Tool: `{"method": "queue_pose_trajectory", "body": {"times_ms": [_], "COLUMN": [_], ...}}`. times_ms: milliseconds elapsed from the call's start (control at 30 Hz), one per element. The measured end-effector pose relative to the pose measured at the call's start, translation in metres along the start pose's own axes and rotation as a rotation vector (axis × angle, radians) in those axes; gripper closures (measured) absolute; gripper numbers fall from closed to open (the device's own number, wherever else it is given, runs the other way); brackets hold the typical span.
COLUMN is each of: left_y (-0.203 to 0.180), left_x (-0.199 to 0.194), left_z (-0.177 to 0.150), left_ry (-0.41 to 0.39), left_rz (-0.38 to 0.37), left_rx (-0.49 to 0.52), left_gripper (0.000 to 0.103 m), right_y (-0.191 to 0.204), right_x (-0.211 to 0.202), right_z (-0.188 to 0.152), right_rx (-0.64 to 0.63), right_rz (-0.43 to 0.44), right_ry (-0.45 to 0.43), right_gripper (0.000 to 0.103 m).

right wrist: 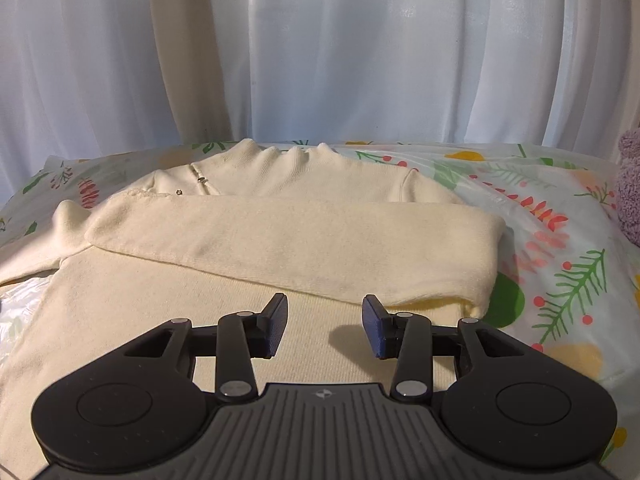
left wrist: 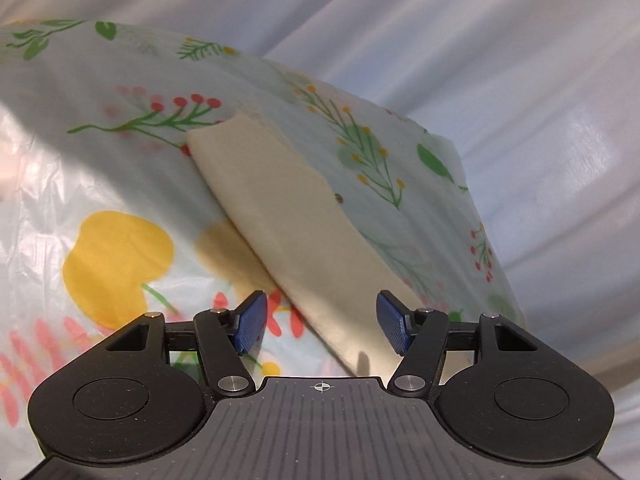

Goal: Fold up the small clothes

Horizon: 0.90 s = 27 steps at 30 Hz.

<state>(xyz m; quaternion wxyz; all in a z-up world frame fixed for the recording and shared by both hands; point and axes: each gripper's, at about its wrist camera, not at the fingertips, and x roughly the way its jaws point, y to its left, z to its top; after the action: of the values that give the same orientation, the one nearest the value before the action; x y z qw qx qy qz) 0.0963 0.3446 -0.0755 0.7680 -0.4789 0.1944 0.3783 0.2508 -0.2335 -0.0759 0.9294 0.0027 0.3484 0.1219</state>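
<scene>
Sweater (right wrist: 240, 240), cream knit, lies flat on a floral plastic table cover (right wrist: 560, 248), and it fills the middle and lower left of your right wrist view. Its collar sits at the upper centre of that frame, toward the white curtain (right wrist: 320, 52), and its hem end runs down beneath the camera, so the body's long axis goes from bottom to top of the picture. One sleeve (right wrist: 304, 240) is already laid across the chest, running left to right, with its cuff at centre right, just above and right of your right gripper (right wrist: 325, 326). That gripper hovers over the lower body of the garment, jaws partly apart and nothing between them.

In your left wrist view the scene is tilted. The sweater appears as a cream band (left wrist: 288, 216) running from the middle of the frame down to the lower right, passing between the blue pads of your left gripper (left wrist: 322, 322). Those jaws stand wide, and the pads do not press on the cloth.

Both tools are empty. Your right gripper looks nearer to the folded sleeve and the side edge beside it; your left sits at a narrow edge of the garment, though which edge cannot be told.
</scene>
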Motion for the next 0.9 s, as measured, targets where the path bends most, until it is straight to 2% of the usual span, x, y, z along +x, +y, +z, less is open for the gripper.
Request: {"method": "queue_pose_trajectory", "body": {"times_ms": [100,167,233,267,333,367,467,567,633,733,867,900], "left_y": [0.02,0.031,0.039,0.042,0.043,0.044,0.042,0.012,-0.02,-0.083,-0.179,-0.196], "left_x": [0.006,0.01,0.016,0.019,0.027,0.031,0.034,0.022,0.01,-0.01,-0.042,-0.046], "left_z": [0.014,0.022,0.031,0.034,0.039,0.041,0.044,0.039,0.03,0.003,-0.076,-0.096], "left_ry": [-0.025,-0.031,-0.045,-0.051,-0.056,-0.052,-0.053,-0.095,-0.115,-0.079,0.033,0.065], "left_rz": [-0.045,-0.067,-0.072,-0.072,-0.06,-0.047,-0.051,-0.083,-0.147,-0.318,-0.604,-0.652], "left_rx": [-0.1,-0.166,-0.214,-0.231,-0.229,-0.224,-0.195,-0.033,0.093,0.273,0.563,0.623], "left_gripper": [0.053,0.054,0.061,0.068,0.082,0.094,0.095,0.095,0.095,0.095,0.095,0.094], "right_y": [0.003,0.005,0.008,0.009,0.012,0.012,0.012,0.01,0.009,0.009,0.009,0.008], "right_x": [0.0,-0.002,-0.004,-0.005,-0.004,-0.004,-0.003,-0.003,-0.003,-0.004,-0.007,-0.008], "right_z": [0.002,0.004,0.005,0.005,0.005,0.005,0.006,0.006,0.007,0.009,0.012,0.014], "right_rx": [0.007,0.003,-0.002,-0.004,-0.011,-0.012,-0.006,0.006,0.01,0.019,0.035,0.041], "right_rz": [0.013,0.016,0.022,0.024,0.026,0.027,0.021,0.015,0.009,0.01,0.025,0.031], "right_ry": [0.007,0.002,-0.003,-0.004,-0.003,-0.002,0.002,0.002,-0.003,-0.008,-0.022,-0.027], "right_gripper": [0.062,0.061,0.059,0.058,0.058,0.058,0.057,0.057,0.057,0.057,0.057,0.057]}}
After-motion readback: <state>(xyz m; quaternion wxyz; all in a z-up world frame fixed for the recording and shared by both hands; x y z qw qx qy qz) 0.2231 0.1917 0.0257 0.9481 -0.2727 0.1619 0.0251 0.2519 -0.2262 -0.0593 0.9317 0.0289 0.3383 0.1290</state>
